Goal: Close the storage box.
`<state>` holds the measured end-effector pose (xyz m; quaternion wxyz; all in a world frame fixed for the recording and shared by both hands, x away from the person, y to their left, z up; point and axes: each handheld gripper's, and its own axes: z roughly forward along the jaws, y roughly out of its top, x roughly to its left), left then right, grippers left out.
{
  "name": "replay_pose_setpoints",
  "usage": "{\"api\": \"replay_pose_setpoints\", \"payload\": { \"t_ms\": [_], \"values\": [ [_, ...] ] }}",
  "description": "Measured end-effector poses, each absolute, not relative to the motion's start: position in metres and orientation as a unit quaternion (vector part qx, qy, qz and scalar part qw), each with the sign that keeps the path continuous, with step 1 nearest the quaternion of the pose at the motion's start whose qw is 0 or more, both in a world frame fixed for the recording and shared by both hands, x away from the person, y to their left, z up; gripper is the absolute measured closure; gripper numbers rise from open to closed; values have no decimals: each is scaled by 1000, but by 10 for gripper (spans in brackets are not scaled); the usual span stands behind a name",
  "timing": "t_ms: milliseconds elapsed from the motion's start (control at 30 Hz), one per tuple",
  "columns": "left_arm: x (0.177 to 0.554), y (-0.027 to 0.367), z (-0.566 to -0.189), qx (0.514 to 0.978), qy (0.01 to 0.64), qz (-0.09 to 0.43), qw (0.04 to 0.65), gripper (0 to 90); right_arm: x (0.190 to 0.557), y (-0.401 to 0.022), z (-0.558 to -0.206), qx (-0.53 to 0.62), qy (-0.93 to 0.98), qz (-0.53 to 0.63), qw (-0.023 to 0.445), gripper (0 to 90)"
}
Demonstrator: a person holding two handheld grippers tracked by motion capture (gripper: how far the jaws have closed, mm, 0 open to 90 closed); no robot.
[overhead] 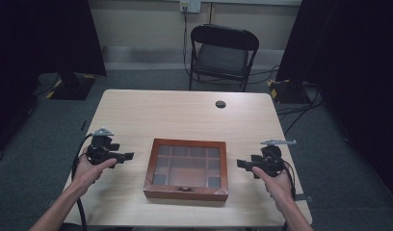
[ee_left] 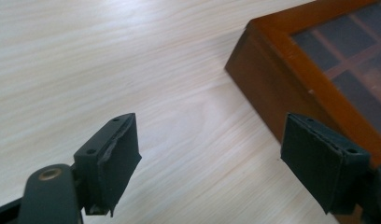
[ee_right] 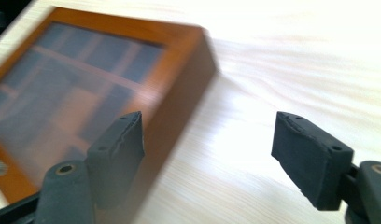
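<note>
Two tongs flank one wooden box [overhead: 186,169], which lies flat on the desk [overhead: 185,113] between them, near the person's edge. The box is closed, with a glass-paned lid showing a grid of compartments beneath and a small clasp on its near side. Its long axis runs across the desk, from one hand toward the other, so each short end faces one of the tongs.

Left tongs [overhead: 128,156]: released, jaws standing apart with nothing between them, pointing inward at the left short end of the box. In the left gripper view the left tongs [ee_left: 212,158] hover over bare desk, with the corner and side wall of the box [ee_left: 282,88] just ahead and toward the right jaw, not touching.

Right tongs [overhead: 241,164]: likewise released and empty, pointing inward at the right short end. In the right gripper view the right tongs [ee_right: 207,154] frame bare desk, and the box [ee_right: 104,84] lies ahead and off toward the left jaw; that picture is blurred, so contact cannot be ruled on closely, though a gap appears.

Judgement: both tongs stand near the box and about equally far from it, the right perhaps slightly closer. Any two-sided hold on the short ends requires each hand to travel inward along the box's long axis.
</note>
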<state>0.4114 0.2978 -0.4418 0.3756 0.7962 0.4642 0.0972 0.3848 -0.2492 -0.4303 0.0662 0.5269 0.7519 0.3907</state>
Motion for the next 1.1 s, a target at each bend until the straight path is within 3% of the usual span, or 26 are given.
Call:
{"api": "replay_pose_setpoints", "payload": {
  "t_ms": [100, 200, 400, 533, 633, 733, 833, 1100],
  "values": [
    [412, 303, -446, 797, 470, 99, 366, 173, 389, -260, -445, 547, 759, 349, 58, 213],
    [414, 307, -454, 793, 486, 100, 355, 180, 391, -269, -457, 566, 754, 326, 73, 162],
    [421, 307, -471, 805, 498, 87, 311, 198, 397, -274, -475, 594, 749, 276, 98, 148],
    [422, 303, -480, 810, 502, 105, 283, 196, 397, -266, -480, 593, 745, 266, 150, 141],
    [419, 299, -484, 802, 505, 127, 293, 157, 398, -259, -489, 580, 740, 265, 217, 119],
    [415, 291, -492, 793, 502, 177, 296, 129, 397, -255, -493, 584, 731, 271, 227, 66],
    [412, 284, -499, 792, 492, 189, 309, 0, 395, -254, -497, 577, 729, 287, 233, 37],
    [412, 285, -503, 789, 476, 197, 336, 0, 393, -253, -501, 571, 723, 302, 245, 23]
  ]
}}
